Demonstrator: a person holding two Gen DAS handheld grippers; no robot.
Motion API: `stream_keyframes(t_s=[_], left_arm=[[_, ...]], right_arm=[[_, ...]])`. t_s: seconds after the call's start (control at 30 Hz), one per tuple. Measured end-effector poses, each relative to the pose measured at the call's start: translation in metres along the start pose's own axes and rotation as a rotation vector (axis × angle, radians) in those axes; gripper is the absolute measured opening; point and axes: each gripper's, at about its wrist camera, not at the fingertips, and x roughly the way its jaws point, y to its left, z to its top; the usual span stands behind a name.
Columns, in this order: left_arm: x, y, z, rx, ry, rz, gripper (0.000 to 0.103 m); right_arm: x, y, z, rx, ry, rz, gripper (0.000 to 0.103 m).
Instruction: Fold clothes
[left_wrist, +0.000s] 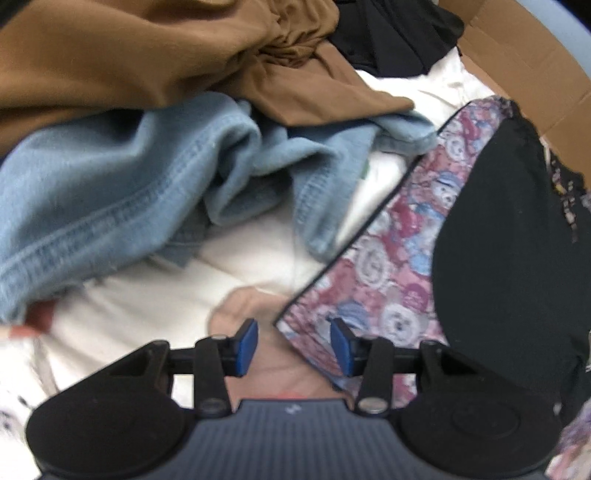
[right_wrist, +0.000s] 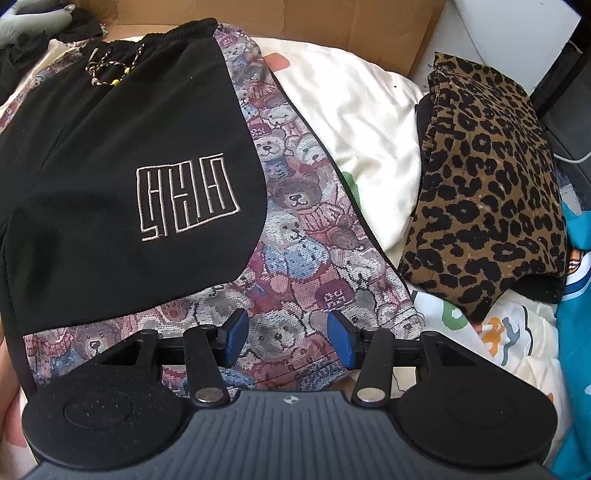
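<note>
Black shorts (right_wrist: 110, 147) with bear-patterned side panels (right_wrist: 295, 221) lie flat on a white sheet (right_wrist: 362, 110), an embroidered logo (right_wrist: 184, 195) facing up and the drawstring waist (right_wrist: 110, 70) at the far end. My right gripper (right_wrist: 288, 339) hangs open above the near bear-patterned hem, nothing between its pads. In the left wrist view the same shorts (left_wrist: 391, 258) run along the right side. My left gripper (left_wrist: 293, 347) stands open over their near corner, with no cloth pinched.
Crumpled blue denim (left_wrist: 110, 192), a brown garment (left_wrist: 147, 51) and a black one (left_wrist: 391, 33) are piled to the left. A folded leopard-print piece (right_wrist: 487, 184) lies to the right of the shorts. Cardboard (right_wrist: 295, 22) borders the far side. A fingertip (right_wrist: 277, 61) shows beyond the shorts.
</note>
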Motion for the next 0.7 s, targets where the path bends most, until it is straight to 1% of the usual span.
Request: stream_keyframes(t_s=[0.13, 0.3, 0.4, 0.47, 0.67, 0.7], left_arm=[[0.009, 0.004, 0.002, 0.019, 0.003, 0.007, 0.043], [0.014, 0.004, -0.001, 0.075, -0.003, 0.011, 0.038], [0.017, -0.002, -0.002, 0.070, 0.045, -0.002, 0.033], [0.020, -0.004, -0.004, 0.094, 0.047, -0.005, 0.030], [0.025, -0.005, -0.008, 0.133, 0.045, -0.017, 0.029], [0.024, -0.005, -0.008, 0.143, 0.047, -0.021, 0.027]], right_arm=[[-0.003, 0.002, 0.002, -0.008, -0.002, -0.004, 0.055], [-0.007, 0.005, 0.004, -0.015, -0.003, -0.012, 0.055], [-0.008, 0.007, 0.005, -0.009, 0.000, 0.002, 0.055], [-0.009, 0.010, 0.006, -0.015, -0.002, 0.018, 0.055], [-0.011, 0.017, 0.007, -0.017, -0.004, 0.005, 0.056], [-0.009, 0.017, 0.007, -0.011, 0.001, 0.006, 0.056]])
